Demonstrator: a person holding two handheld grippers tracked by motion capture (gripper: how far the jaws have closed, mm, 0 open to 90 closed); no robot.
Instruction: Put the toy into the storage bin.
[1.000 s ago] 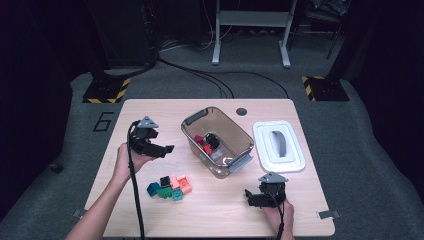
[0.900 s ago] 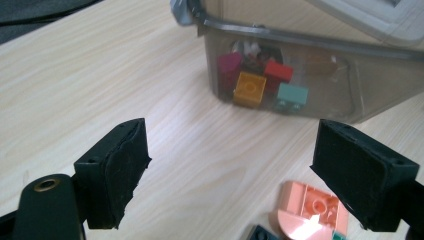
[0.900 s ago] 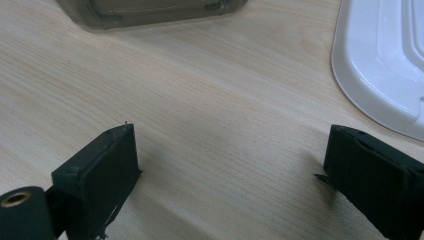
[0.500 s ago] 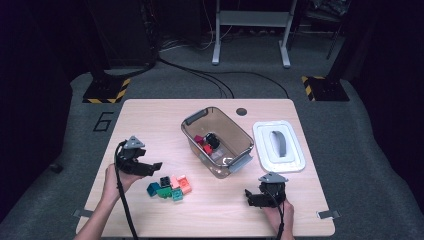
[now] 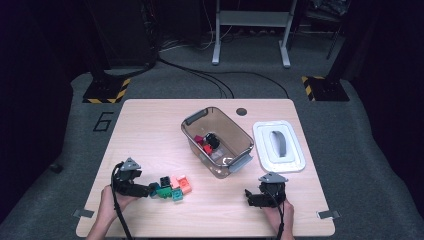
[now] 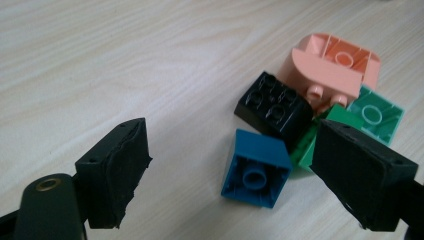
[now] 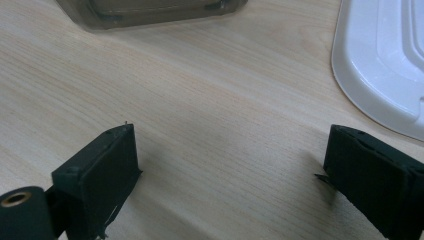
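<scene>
Pale wooden table (image 5: 150, 130), dark room

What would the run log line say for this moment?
left gripper: open, at block pile | blue block: between fingers, ungripped | right gripper: open, idle on table | bin: open, lid beside

Right gripper (image 7: 227, 175): jaws spread wide over bare wooden table (image 7: 215, 100). White lid (image 7: 385, 60) beyond the right jaw; clear bin (image 7: 150, 12) farther off, beyond the left jaw.

Black left gripper (image 5: 150, 190), grey three-cornered top plate, trailing black cable, brass-ringed hole
</scene>
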